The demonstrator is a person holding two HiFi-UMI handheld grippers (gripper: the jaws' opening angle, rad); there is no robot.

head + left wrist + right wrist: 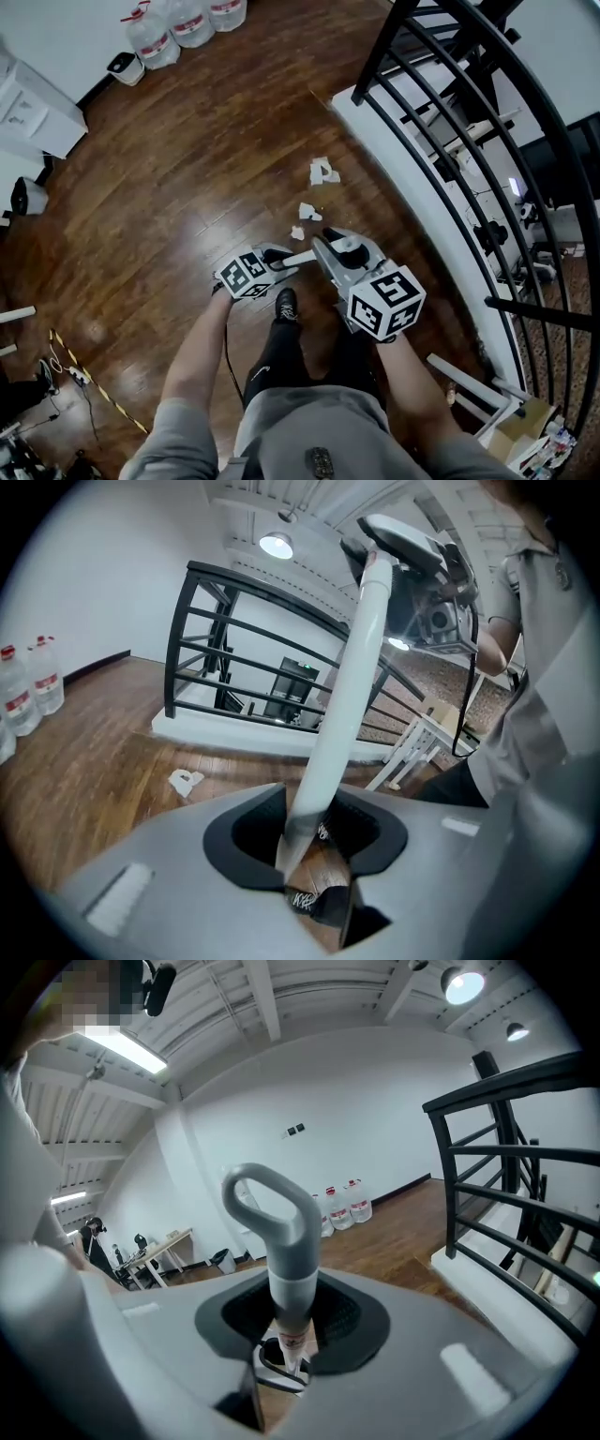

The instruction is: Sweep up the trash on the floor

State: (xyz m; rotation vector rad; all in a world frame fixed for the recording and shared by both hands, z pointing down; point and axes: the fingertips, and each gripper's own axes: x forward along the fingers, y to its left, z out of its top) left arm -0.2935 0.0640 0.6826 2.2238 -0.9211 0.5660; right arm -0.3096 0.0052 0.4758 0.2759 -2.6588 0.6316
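The brown wooden floor (pixel 178 178) spreads under and in front of both pairs of fingers. The black railing (pixel 441 112) curves on the side of the right fingers, well apart from them. Three water bottles (pixel 187 21) stand by the wall, far beyond the fingertips.

The person holds both grippers low in front of the body. The left gripper (pixel 314 853) has its fingers rather wide. A white pole (pixel 349 682) passes between them and rises toward the other gripper. The pole leans on the pad at the left of the left gripper view, while a strip of floor shows between it and the other pad, so the fingers are around it and do not press it. The right gripper (pixel 291 1330) has its fingers narrow, closed on a grey handle (pixel 286 1241). The loop of the handle stands out above the fingertips.

The trash, a few white paper scraps (pixel 322 172), lies on the floor just beyond the fingertips of both grippers, not touched by them.
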